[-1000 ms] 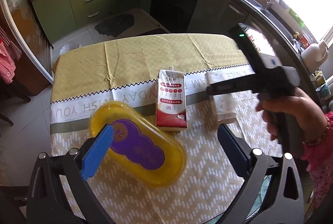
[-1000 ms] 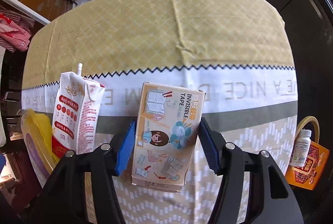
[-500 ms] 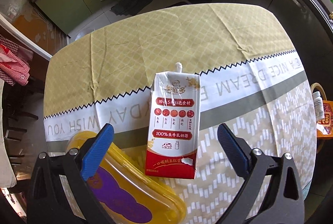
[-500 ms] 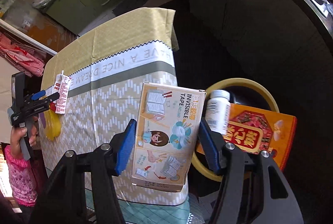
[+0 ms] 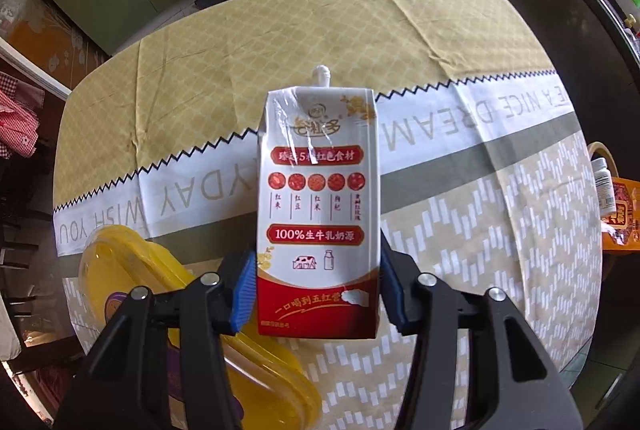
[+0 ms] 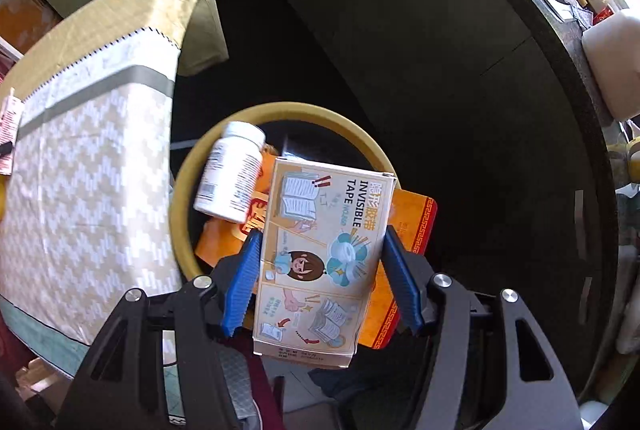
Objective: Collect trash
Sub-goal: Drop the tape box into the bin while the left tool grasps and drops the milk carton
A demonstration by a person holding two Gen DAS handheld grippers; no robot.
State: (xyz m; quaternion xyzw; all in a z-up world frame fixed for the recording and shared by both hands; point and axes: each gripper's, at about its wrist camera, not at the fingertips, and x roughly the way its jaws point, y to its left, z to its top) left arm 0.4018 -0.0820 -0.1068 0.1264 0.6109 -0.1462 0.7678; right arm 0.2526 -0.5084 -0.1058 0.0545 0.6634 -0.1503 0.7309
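The white-and-red milk carton (image 5: 318, 214) with a white spout stands upright on the yellow, white and grey patterned tablecloth (image 5: 460, 42), over the white band printed with grey letters. The left gripper (image 5: 318, 294) has just been closing its jaws around the carton's lower part; its blue ribbed pads (image 5: 244, 290) now sit against both of the carton's sides, gripping it. Just left of the carton and partly under the left jaw lies a yellow oval plastic lid (image 5: 120, 262) with a purple label. Well to the right of the carton, past the table's edge, a round bin with a tan rim (image 6: 288, 110) sits lower down, against dark cabinets. In the bin lie a white plastic pill bottle (image 6: 232, 174) and a flat orange box with a red patterned border (image 6: 412, 214). The right gripper (image 6: 320, 282) points down over the bin, its blue pads clamped on the sides of a beige cardboard box printed "INVISIBLE TAPE" with cartoon pictures (image 6: 320, 262); this tape box hangs above the orange box.
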